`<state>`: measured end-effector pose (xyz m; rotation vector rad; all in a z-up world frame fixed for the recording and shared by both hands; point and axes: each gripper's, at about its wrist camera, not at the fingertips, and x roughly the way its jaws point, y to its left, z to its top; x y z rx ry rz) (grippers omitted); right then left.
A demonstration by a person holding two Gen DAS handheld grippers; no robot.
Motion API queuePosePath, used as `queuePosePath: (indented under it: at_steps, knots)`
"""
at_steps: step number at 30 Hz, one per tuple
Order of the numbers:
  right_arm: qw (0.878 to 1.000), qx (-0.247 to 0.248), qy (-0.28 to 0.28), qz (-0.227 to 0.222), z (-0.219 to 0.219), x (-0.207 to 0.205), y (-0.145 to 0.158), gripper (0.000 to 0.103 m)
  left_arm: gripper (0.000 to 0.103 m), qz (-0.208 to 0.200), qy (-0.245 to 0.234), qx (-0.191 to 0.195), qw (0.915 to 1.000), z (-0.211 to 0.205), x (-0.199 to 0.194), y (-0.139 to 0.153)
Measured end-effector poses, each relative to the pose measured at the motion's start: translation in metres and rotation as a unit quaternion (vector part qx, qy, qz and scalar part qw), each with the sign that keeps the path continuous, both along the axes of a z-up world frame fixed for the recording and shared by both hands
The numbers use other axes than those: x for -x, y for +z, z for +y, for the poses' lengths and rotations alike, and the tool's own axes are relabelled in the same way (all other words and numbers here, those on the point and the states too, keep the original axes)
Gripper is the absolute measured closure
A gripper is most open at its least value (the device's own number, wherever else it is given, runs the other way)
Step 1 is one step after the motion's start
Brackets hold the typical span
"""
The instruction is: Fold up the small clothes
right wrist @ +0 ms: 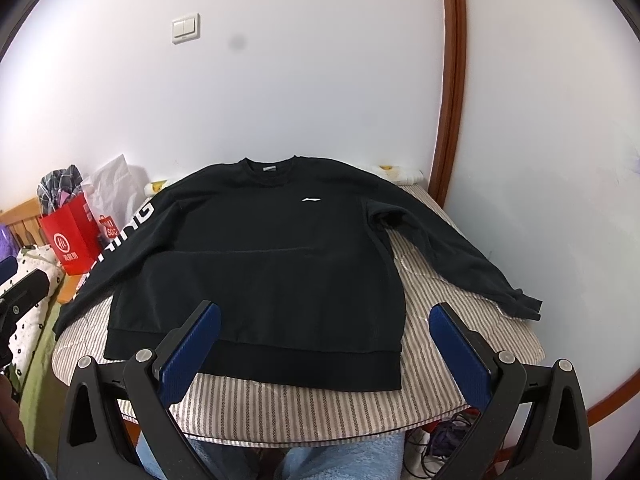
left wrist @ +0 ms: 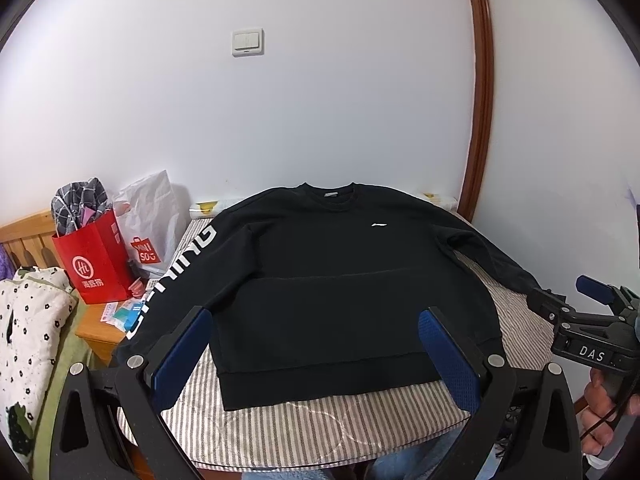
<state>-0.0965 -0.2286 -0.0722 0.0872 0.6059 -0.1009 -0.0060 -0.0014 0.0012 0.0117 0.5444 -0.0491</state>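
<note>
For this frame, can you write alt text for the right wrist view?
A black sweatshirt lies flat, face up, on a striped pad, both sleeves spread outward. The open right gripper hovers near its hem, touching nothing. A red bag stands at far left against a white wall.

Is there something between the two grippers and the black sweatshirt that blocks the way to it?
Nothing visible does. The black sweatshirt lies flat on the striped pad. The left gripper and the right gripper hover open near its hem.
</note>
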Motion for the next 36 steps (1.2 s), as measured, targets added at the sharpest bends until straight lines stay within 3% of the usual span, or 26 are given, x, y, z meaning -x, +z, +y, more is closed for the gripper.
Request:
queuePosePath:
  at_steps: [22, 36]
  knots:
    - [1.0, -0.011, 0.019, -0.007, 0.006, -0.002, 0.002, 0.001, 0.0, 0.015, 0.008, 0.003, 0.9998, 0.004, -0.006, -0.012]
    - [0.999, -0.006, 0.042, -0.016, 0.019, 0.001, 0.007, 0.001, 0.0, 0.0, -0.005, 0.014, 0.9999, 0.007, 0.0, -0.002]
